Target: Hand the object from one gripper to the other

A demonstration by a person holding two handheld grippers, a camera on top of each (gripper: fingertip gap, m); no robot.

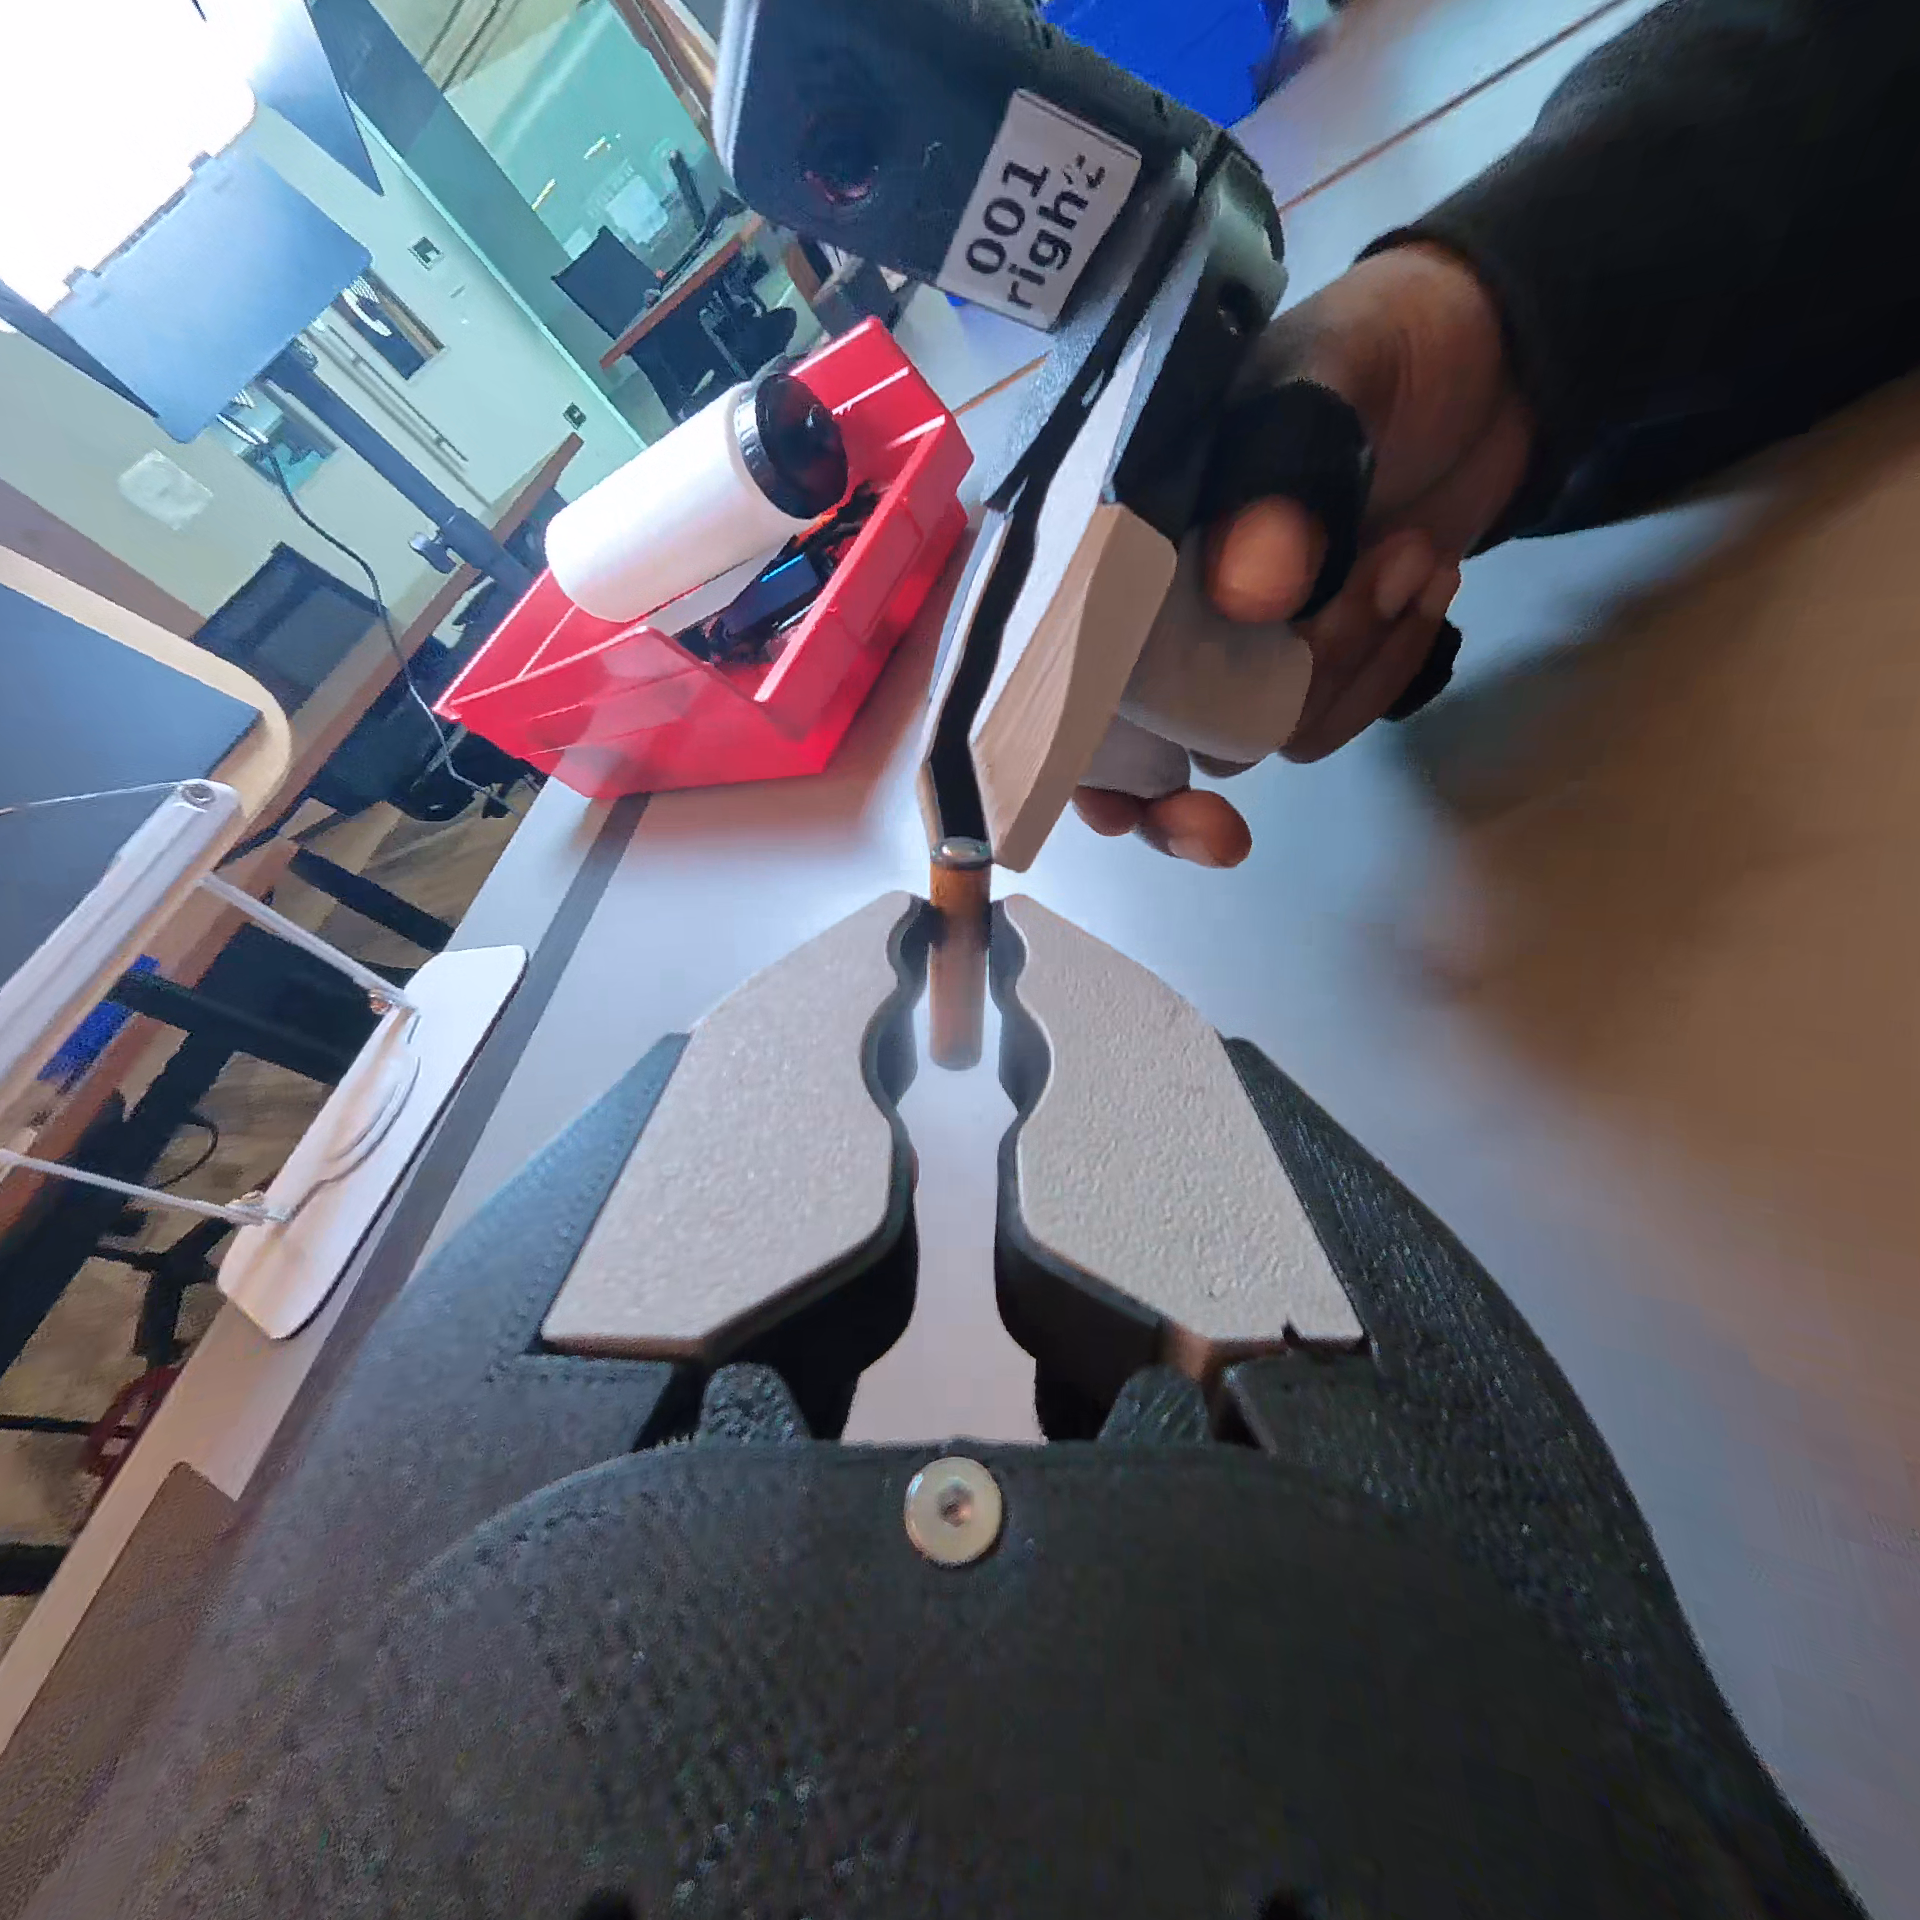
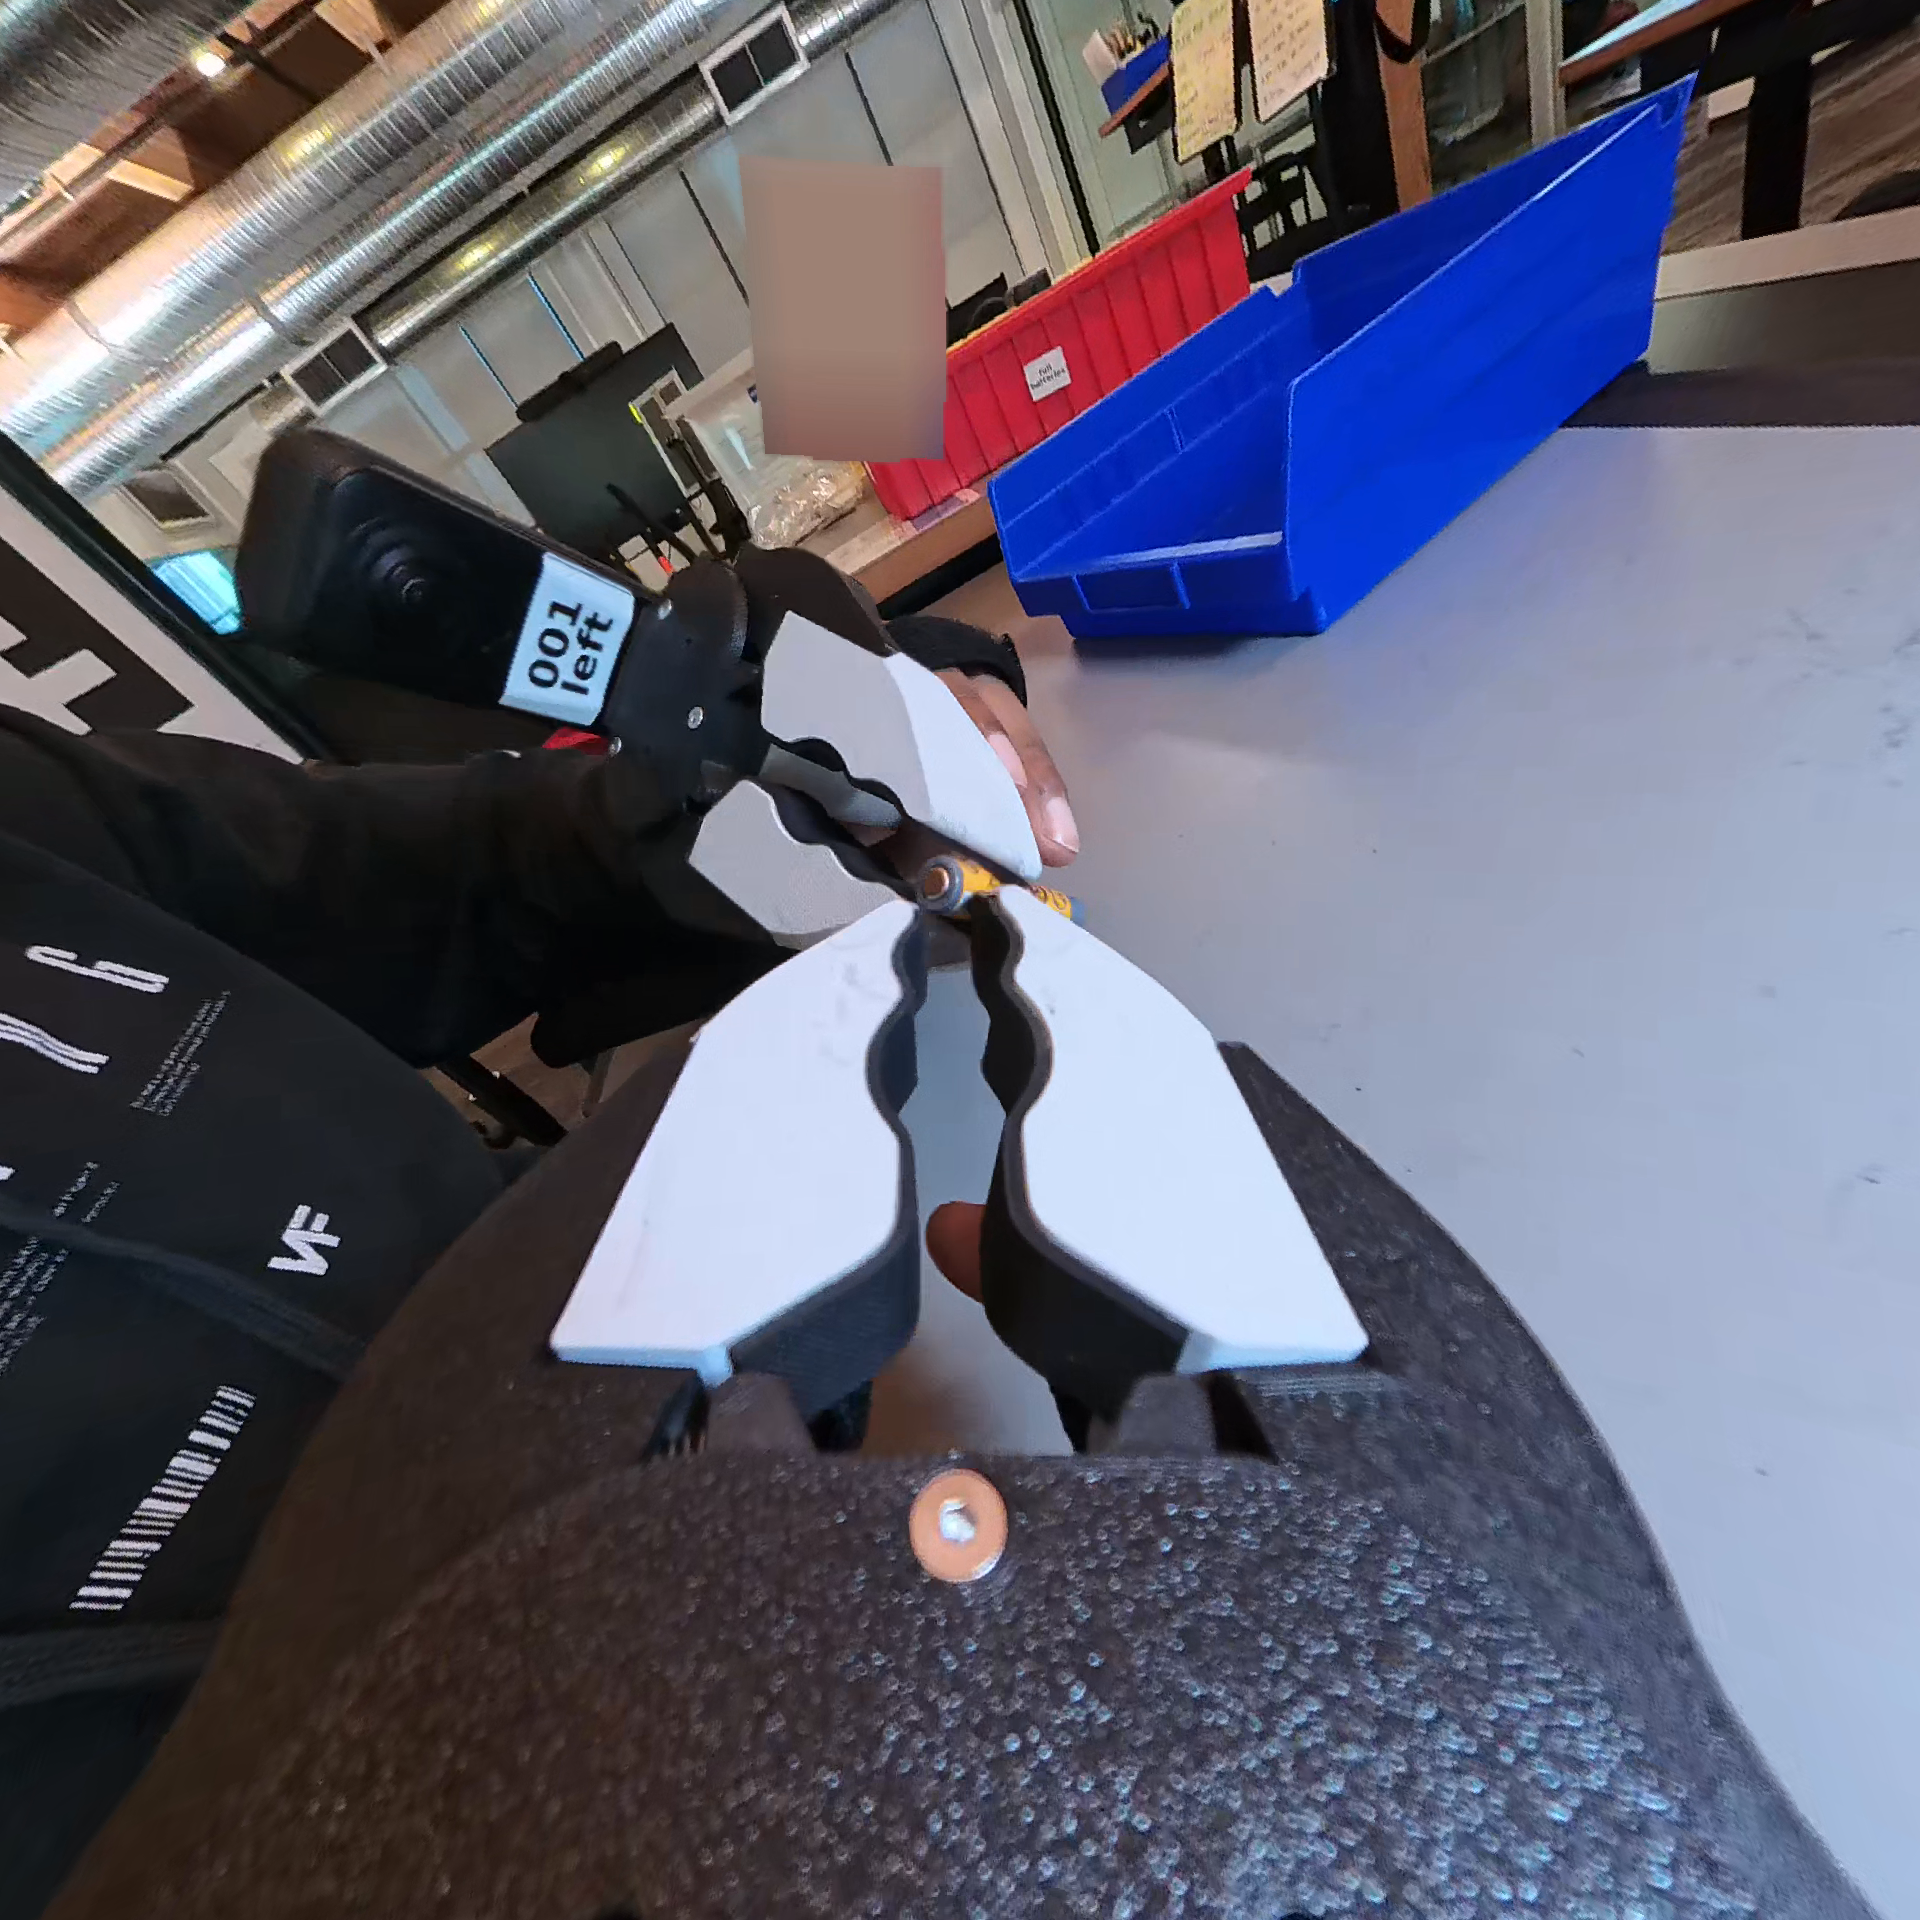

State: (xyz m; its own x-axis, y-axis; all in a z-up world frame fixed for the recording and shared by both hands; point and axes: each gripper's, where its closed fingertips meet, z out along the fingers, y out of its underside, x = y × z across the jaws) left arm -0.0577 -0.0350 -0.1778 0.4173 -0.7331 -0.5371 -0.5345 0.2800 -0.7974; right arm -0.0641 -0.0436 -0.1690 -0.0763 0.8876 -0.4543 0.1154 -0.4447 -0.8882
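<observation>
Handover item: small battery (image 1: 957,956) gripped in the narrow jaws of both left gripper (image 1: 957,914) and right gripper (image 2: 961,914); release one side only once the other's hold is firm.

right gripper (image 2: 961,914): fingertips closed on one end of the battery
battery (image 2: 958,884): small, metal end cap toward the camera, held above the table
left gripper (image 2: 920,852): reaches in from the left, tips pinching the battery too
table (image 2: 1507,883): grey
blue bin (image 2: 1351,436): on the table, well beyond the grippers
red bin (image 2: 1091,353): behind the blue bin
</observation>
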